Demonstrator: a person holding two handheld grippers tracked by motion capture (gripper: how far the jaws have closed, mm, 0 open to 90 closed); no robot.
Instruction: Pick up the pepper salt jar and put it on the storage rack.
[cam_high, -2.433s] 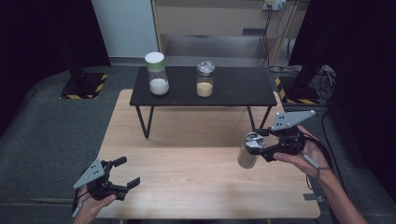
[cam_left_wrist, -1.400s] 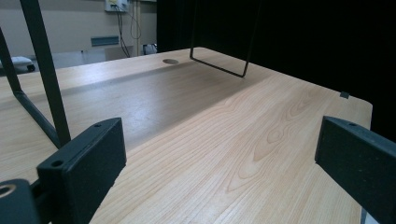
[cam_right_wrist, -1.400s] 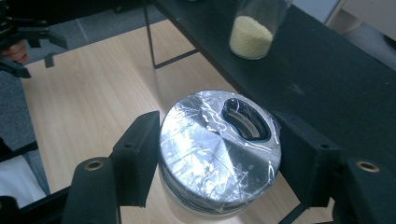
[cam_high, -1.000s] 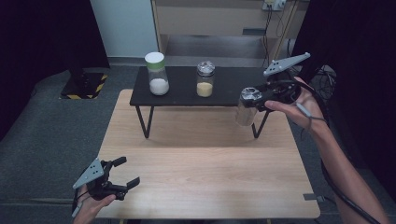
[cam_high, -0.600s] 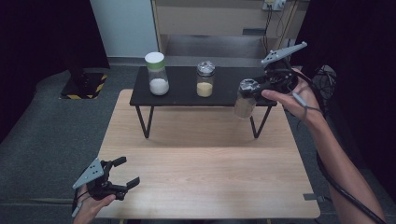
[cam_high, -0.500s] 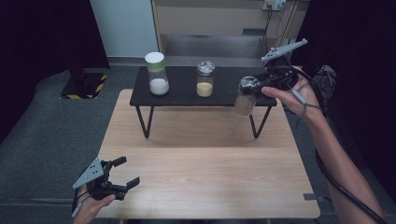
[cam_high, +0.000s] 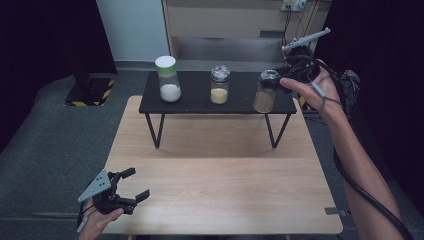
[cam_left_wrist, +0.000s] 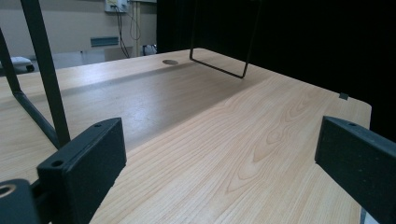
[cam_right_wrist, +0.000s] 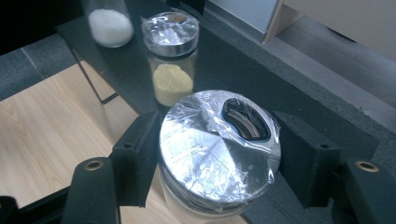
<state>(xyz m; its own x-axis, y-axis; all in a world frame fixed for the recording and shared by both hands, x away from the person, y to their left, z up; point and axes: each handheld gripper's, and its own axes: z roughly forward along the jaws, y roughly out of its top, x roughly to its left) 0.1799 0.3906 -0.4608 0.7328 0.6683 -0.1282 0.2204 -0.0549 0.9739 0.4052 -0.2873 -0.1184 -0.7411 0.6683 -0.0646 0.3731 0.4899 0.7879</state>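
A glass jar (cam_high: 264, 96) with brownish contents and a foil-covered silver lid (cam_right_wrist: 218, 145) is at the right end of the black shelf (cam_high: 195, 102). My right gripper (cam_high: 274, 82) is shut on it just under the lid, one jaw on each side. I cannot tell whether the jar's base rests on the shelf. A silver-lidded jar of yellow powder (cam_high: 219, 86) stands mid-shelf, and a green-lidded jar of white powder (cam_high: 168, 80) at its left. My left gripper (cam_high: 132, 187) hangs open over the wooden table's (cam_high: 225, 190) near left corner, with nothing between its jaws (cam_left_wrist: 224, 154).
The black shelf stands on thin wire legs (cam_left_wrist: 44, 70) at the back of the wooden table. Grey floor surrounds the table, and a wooden cabinet (cam_high: 225, 20) stands behind. The right forearm (cam_high: 360, 165) reaches along the table's right side.
My right gripper has carried the jar up and away from the table's right side to the shelf's right end. The left gripper has stayed put.
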